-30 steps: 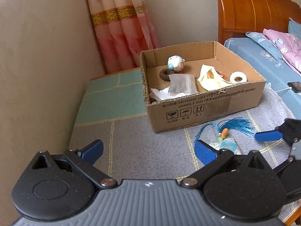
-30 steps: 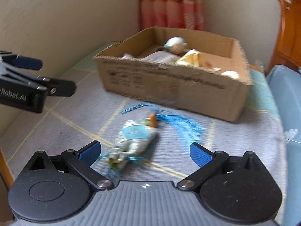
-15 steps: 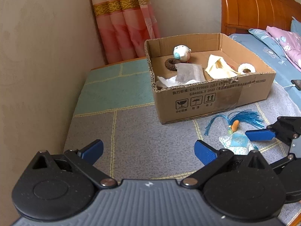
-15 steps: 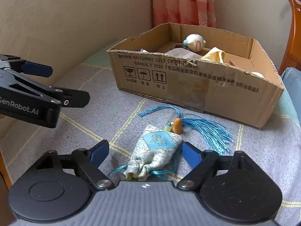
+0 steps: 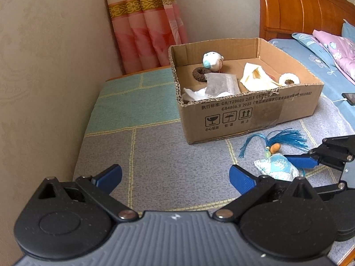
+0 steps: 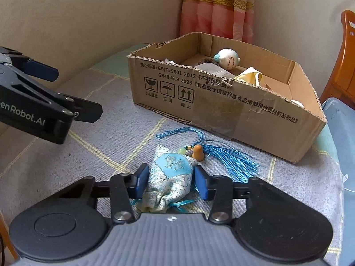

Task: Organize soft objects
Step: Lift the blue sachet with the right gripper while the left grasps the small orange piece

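A light blue brocade sachet with a blue tassel and an orange gourd bead lies on the grey blanket in front of a cardboard box. My right gripper has its pads on both sides of the sachet, closed against it. The sachet also shows in the left wrist view. My left gripper is open and empty above the blanket, left of the sachet. The box holds a small plush ball, a grey pouch, a cream cloth and other soft items.
A wall runs along the left. A pink curtain hangs behind the box. A wooden headboard and blue bedding are at the right. A phone lies on the bed. The blanket's teal part lies left of the box.
My right gripper has moved forward and down onto the sachet and narrowed from wide open until its pads press the sachet's sides. My left gripper has shifted slightly and stays open.
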